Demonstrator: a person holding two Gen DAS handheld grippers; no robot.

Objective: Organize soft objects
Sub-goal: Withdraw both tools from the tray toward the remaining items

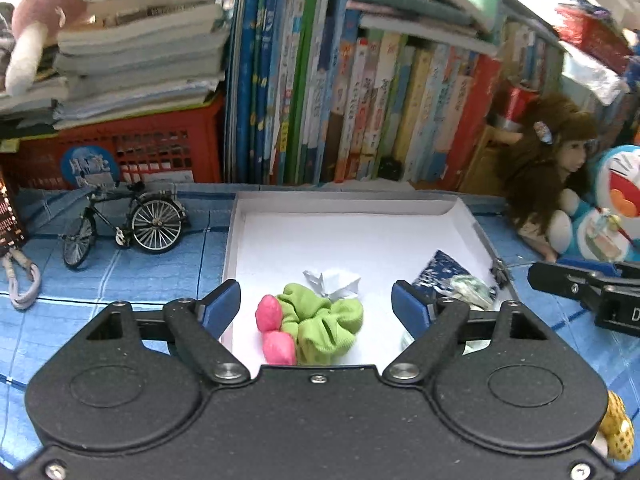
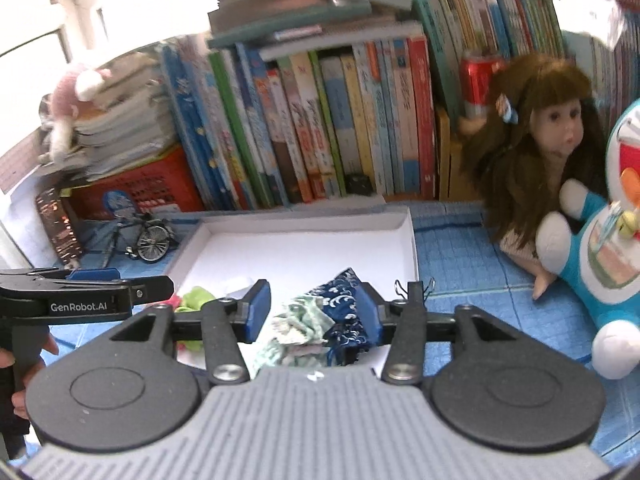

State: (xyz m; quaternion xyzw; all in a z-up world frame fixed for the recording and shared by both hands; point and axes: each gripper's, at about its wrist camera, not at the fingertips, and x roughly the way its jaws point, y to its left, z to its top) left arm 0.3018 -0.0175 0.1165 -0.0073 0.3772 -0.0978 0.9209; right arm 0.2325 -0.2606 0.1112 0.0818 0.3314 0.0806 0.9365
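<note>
Far left on the blue checked counter [image 1: 120, 272] there's a little metal toy bicycle [image 1: 124, 222] parked in front of a red crate [image 1: 132, 148] stacked with books. Moving right, a shallow white box [image 1: 320, 236] sits in the middle of the counter, and that's where the soft stuff is.

The left claw [image 1: 316, 306] is spread wide over the near left part of the box, nothing between its blue pads. Right in that gap lies a lime green scrunchie [image 1: 324, 326], all ruffled and bunched, with two pink puffy bits [image 1: 274, 334] touching its left side. Just behind it is a crumpled silvery white bow-looking thing [image 1: 332, 284].

Further right in the box, the right claw [image 2: 310, 312] is also open, its pads sitting either side of a dark blue pouch [image 2: 344, 312] with white wave patterns, plus a pale mint and white crumpled cloth [image 2: 300, 330] lying against the pouch's left. Can't tell if the pads are actually touching either one.

On the right, outside the box, a long-haired doll [image 2: 548, 140] leans near the row of books [image 2: 320, 128], with a blue cat plush [image 2: 608, 248] beside her.
</note>
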